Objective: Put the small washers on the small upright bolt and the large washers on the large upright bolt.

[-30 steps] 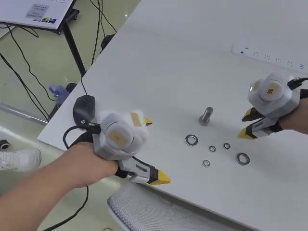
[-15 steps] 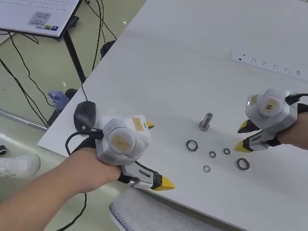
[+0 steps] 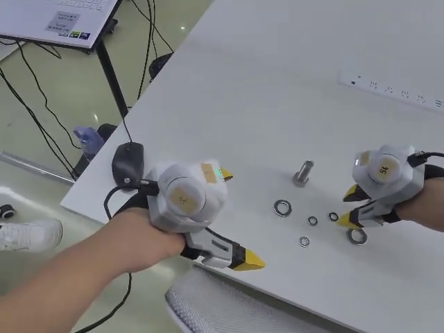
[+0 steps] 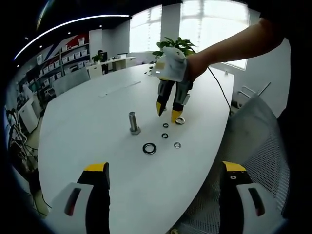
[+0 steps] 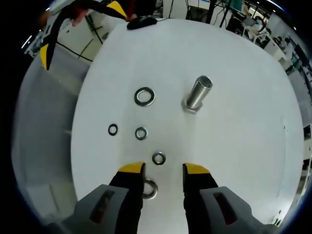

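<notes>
Closer now to a large washer (image 5: pixel 150 189) lying flat on the desk (image 5: pixel 234 122), the right claw (image 5: pixel 164 168) has come down, jaws open astride it, likely lined up to pinch. Its own view shows the washer between the tips; the head view leaves that unclear. One bolt (image 3: pixel 302 173) stands upright nearby. The left claw (image 3: pixel 239 218) hangs open at the desk edge, out of the way.

One bolt (image 3: pixel 302 173) stands right of centre on the counter (image 3: pixel 277 83) in the head view. Two large washers (image 3: pixel 282 207) lie below it, one at centre and one far right. Three small washers (image 3: pixel 313 220) lie between them. There are two hand-held grippers, the left hand-held gripper (image 3: pixel 239 218) and the right hand-held gripper (image 3: pixel 346 208). One power strip (image 3: pixel 395 94) is at upper right, one mouse (image 3: pixel 127 161) at left and one laptop (image 3: pixel 55 17) at upper left.
</notes>
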